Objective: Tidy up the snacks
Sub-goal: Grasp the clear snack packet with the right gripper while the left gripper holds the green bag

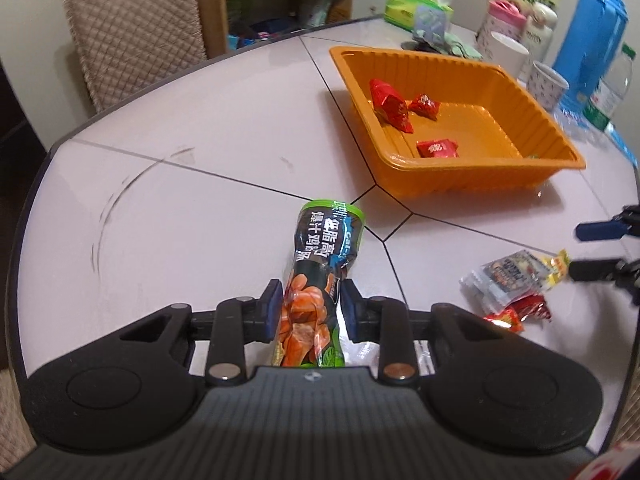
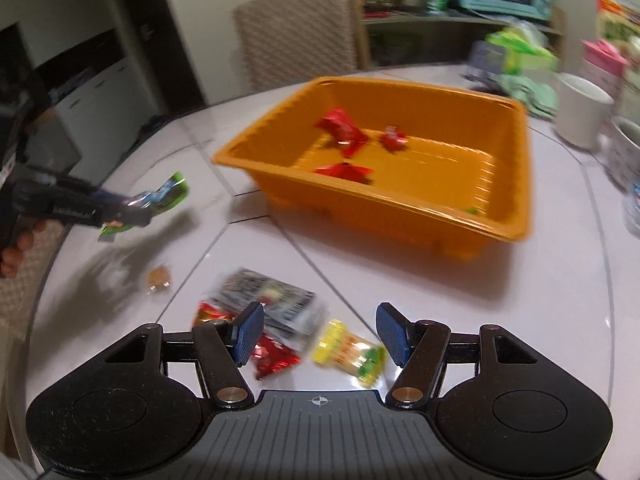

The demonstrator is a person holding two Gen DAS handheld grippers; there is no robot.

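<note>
My left gripper [image 1: 311, 307] is shut on a dark snack packet with a green top [image 1: 320, 276] and holds it above the table, short of the orange tray [image 1: 404, 168]. The tray holds three red wrapped candies [image 1: 390, 104]. In the right wrist view the left gripper and its packet [image 2: 156, 202] show at far left. My right gripper [image 2: 320, 336] is open over a pile of loose snacks: a grey packet [image 2: 276, 304], a red one [image 2: 276, 356] and a yellow-green one [image 2: 352, 354]. The tray [image 2: 400, 204] lies beyond. The right gripper's fingers [image 1: 600, 230] show at the left view's right edge.
Mugs [image 1: 504, 54], a blue thermos [image 1: 592, 28], a water bottle [image 1: 612, 88], a tissue pack [image 1: 416, 6] and boxes crowd the table's far right. A padded chair [image 1: 132, 36] stands behind the table. A small brown wrapped sweet [image 2: 159, 278] lies left of the pile.
</note>
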